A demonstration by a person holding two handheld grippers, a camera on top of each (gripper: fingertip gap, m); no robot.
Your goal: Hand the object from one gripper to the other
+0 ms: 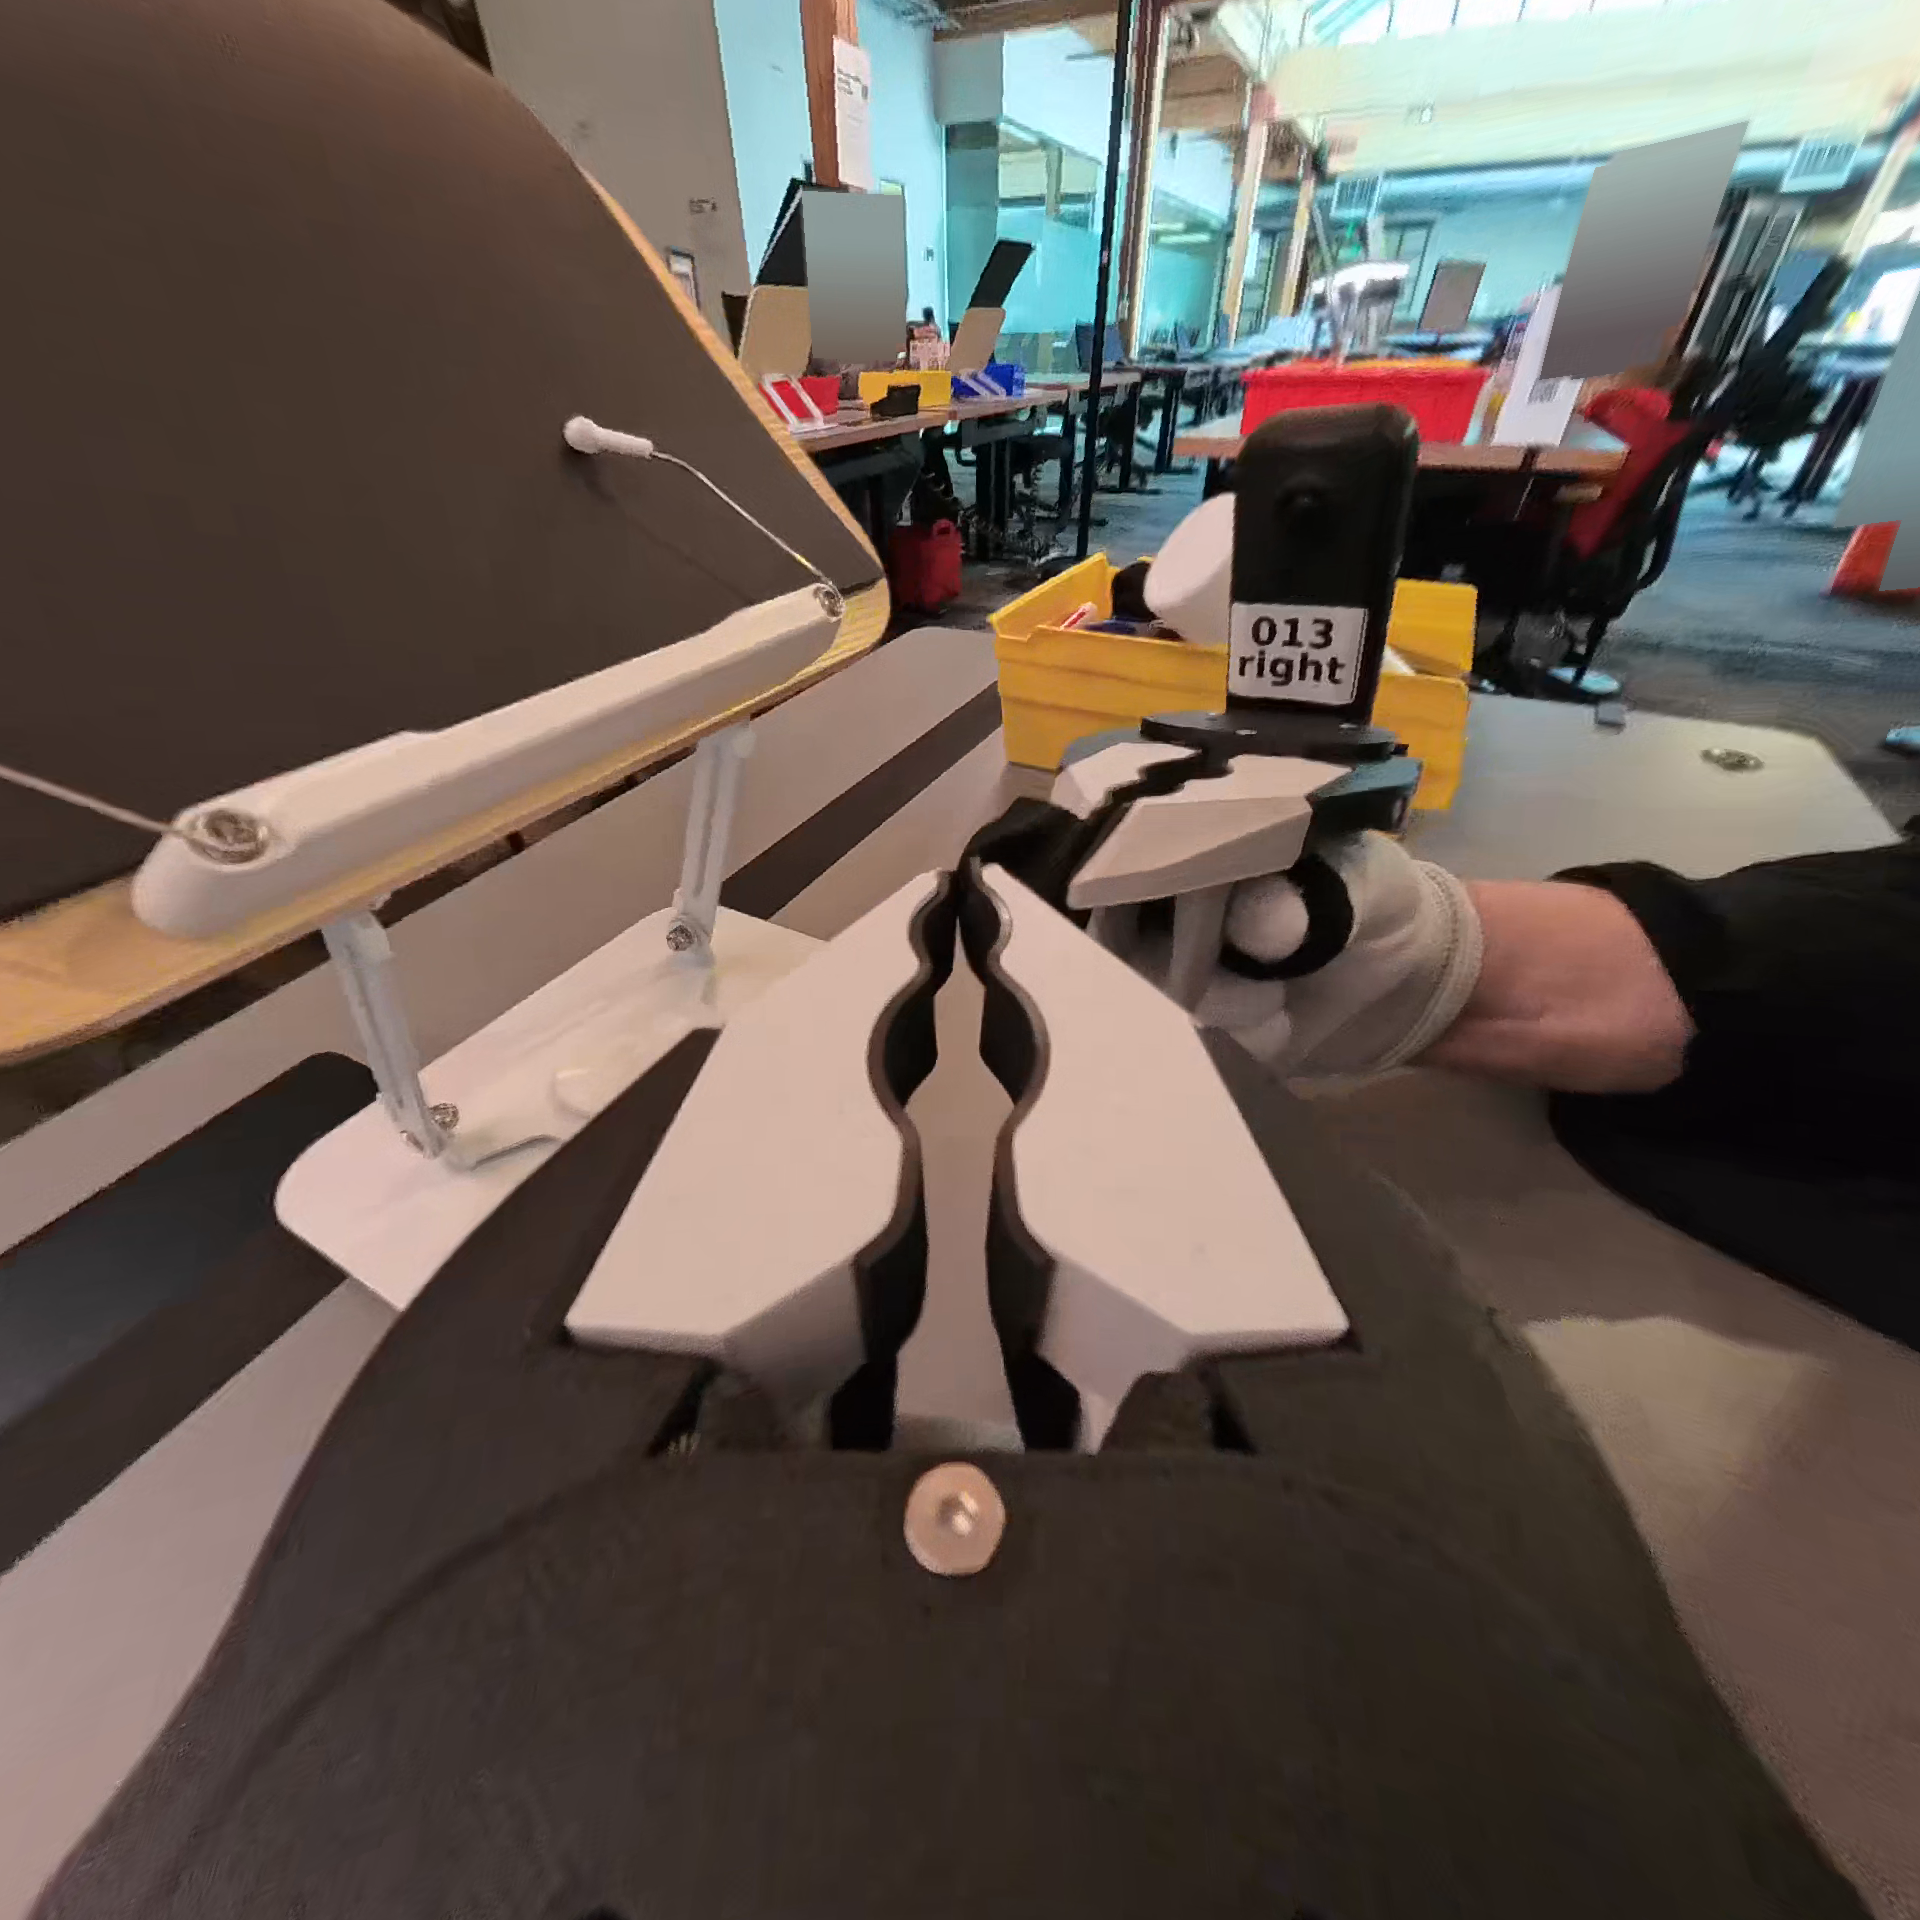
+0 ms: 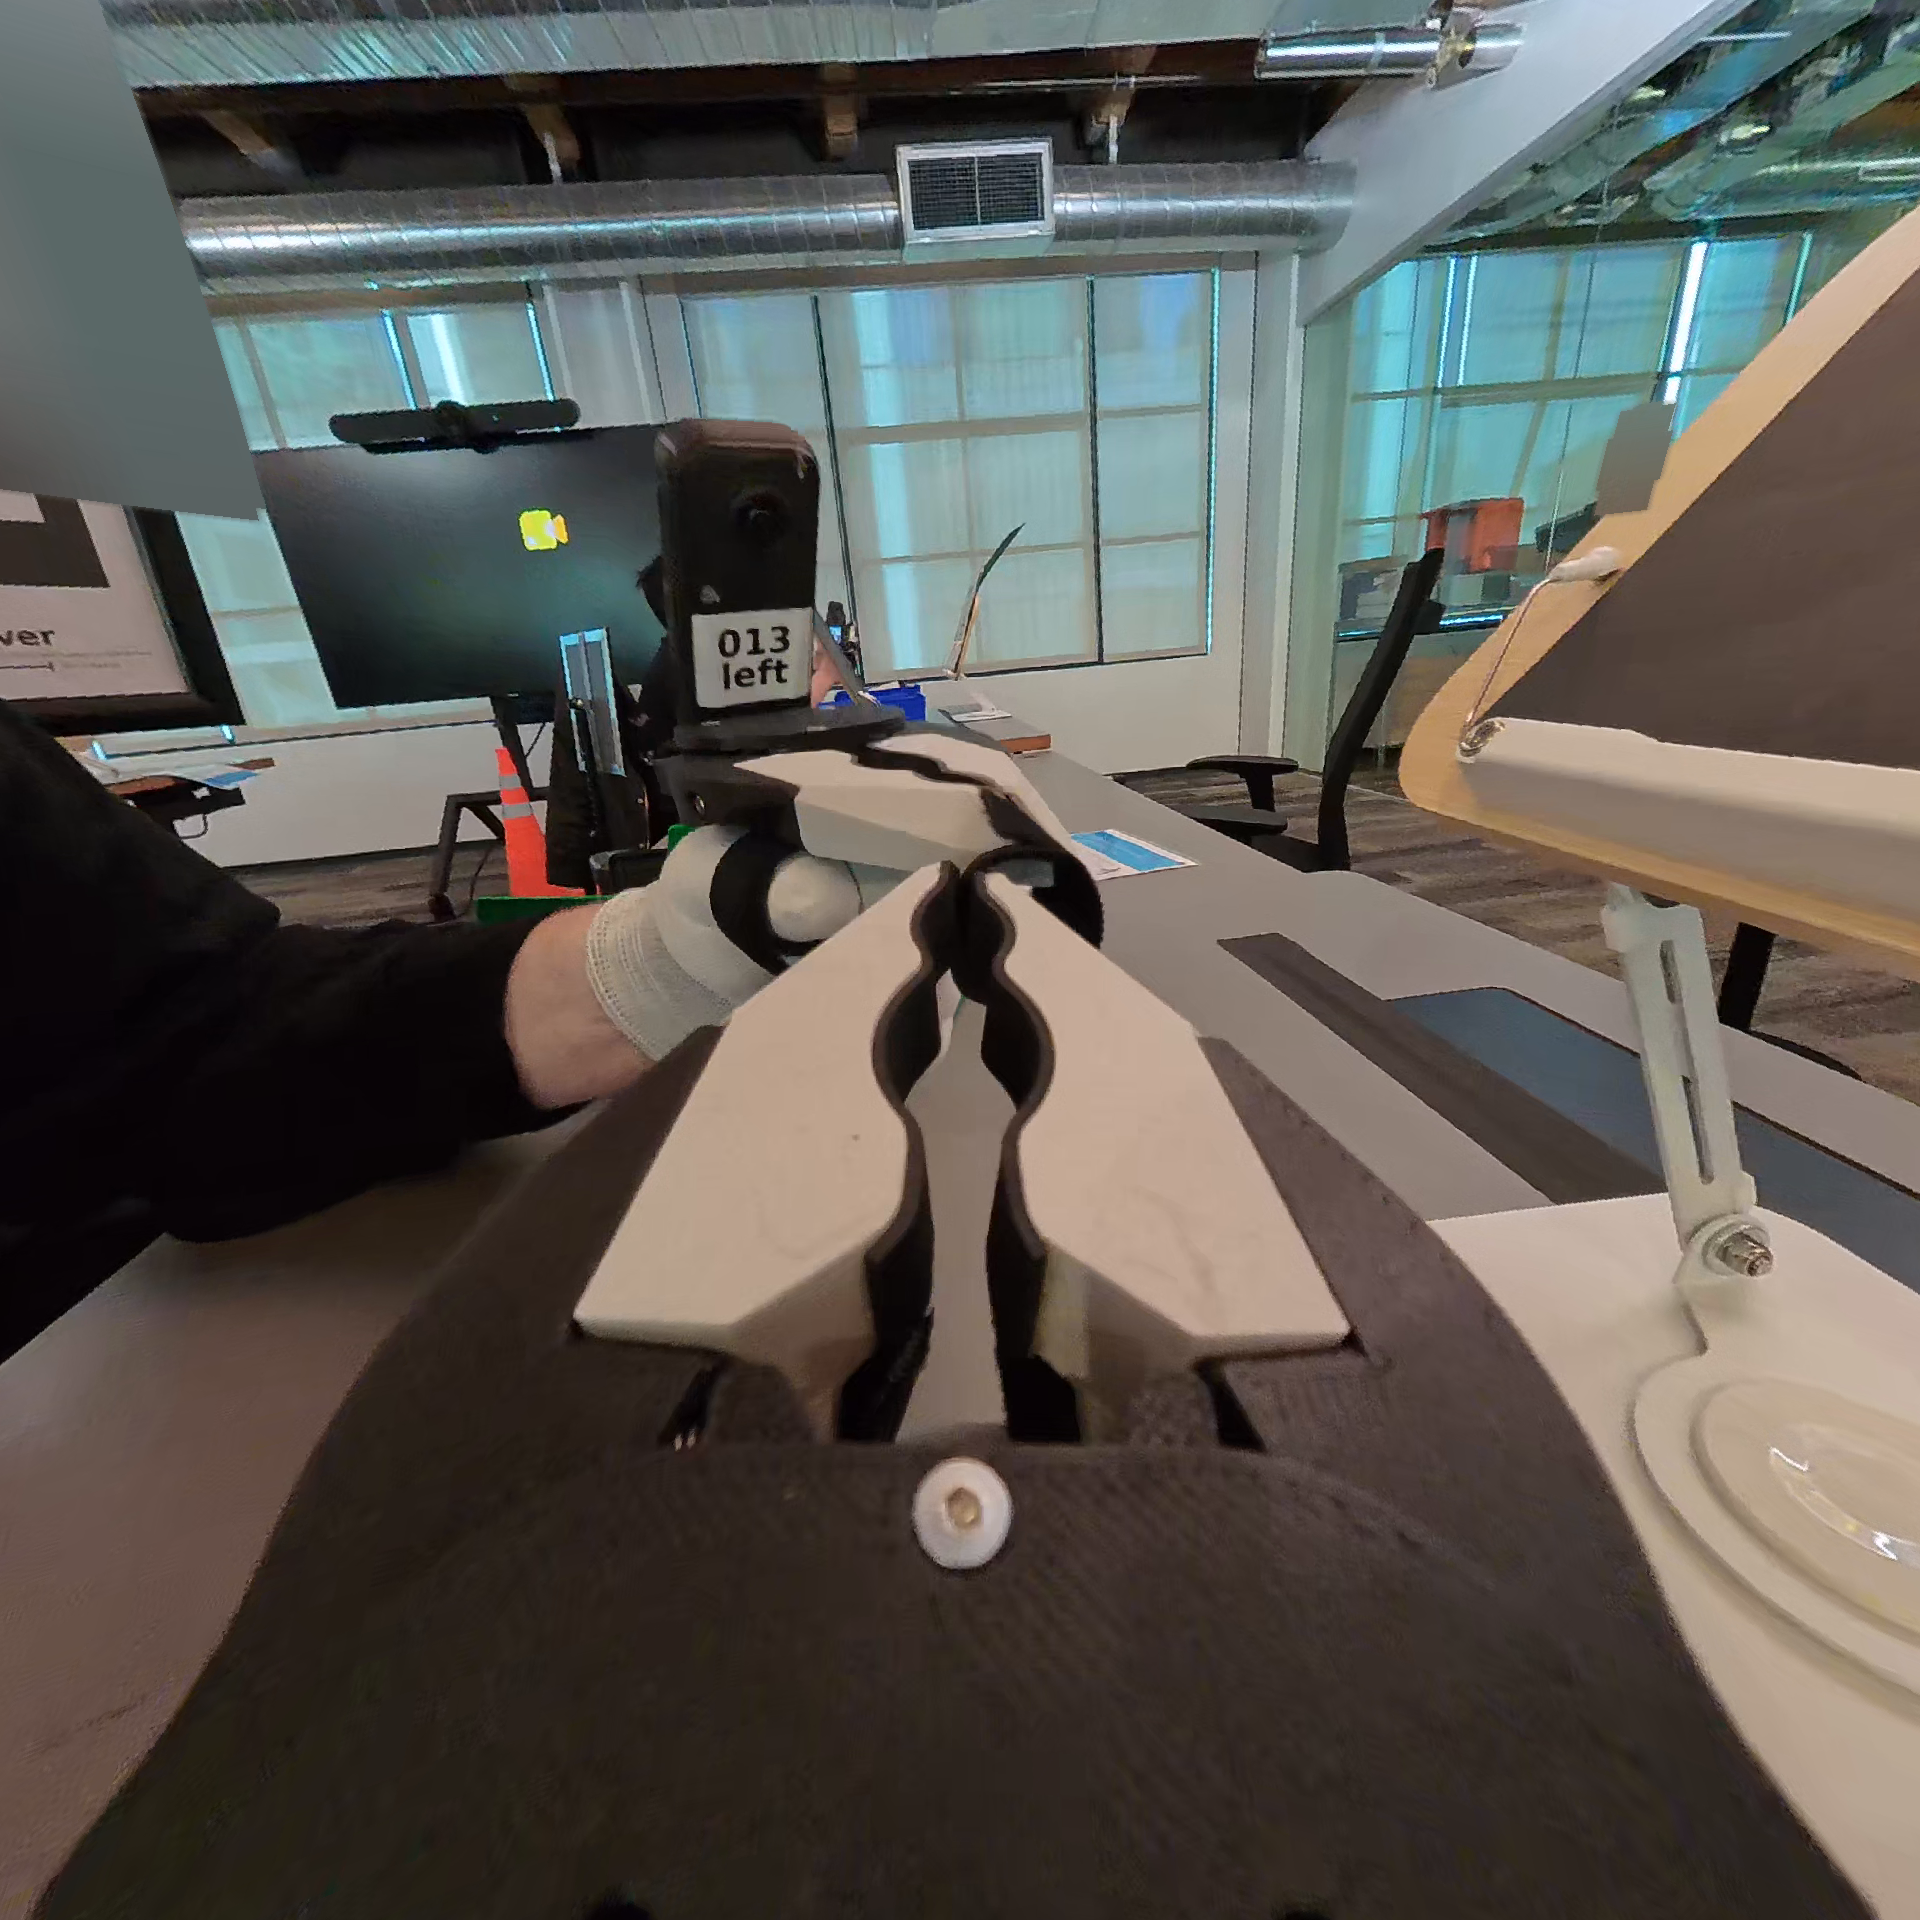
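A thin black band [image 1: 997, 831] spans the short gap between my two grippers above the grey table [image 1: 1714, 821]. My left gripper [image 1: 961, 883] is shut, and the band comes out from between its fingertips. My right gripper [image 1: 1049, 831], held by a gloved hand [image 1: 1382, 956], is shut on the band's other end. In the right wrist view my right gripper [image 2: 958, 878] is shut on the band [image 2: 1081, 894], which arcs over to the shut tips of the left gripper [image 2: 1023, 821]. The two sets of tips almost touch.
A tilted dark board with a wooden edge [image 1: 312, 416] on a white stand [image 1: 499, 1122] is close on the left; it also shows at the right of the right wrist view [image 2: 1766, 644]. A yellow bin [image 1: 1091, 675] sits behind the right gripper. An orange cone [image 2: 520, 821] stands on the floor. Left and right tips are no more than a few centimetres apart.
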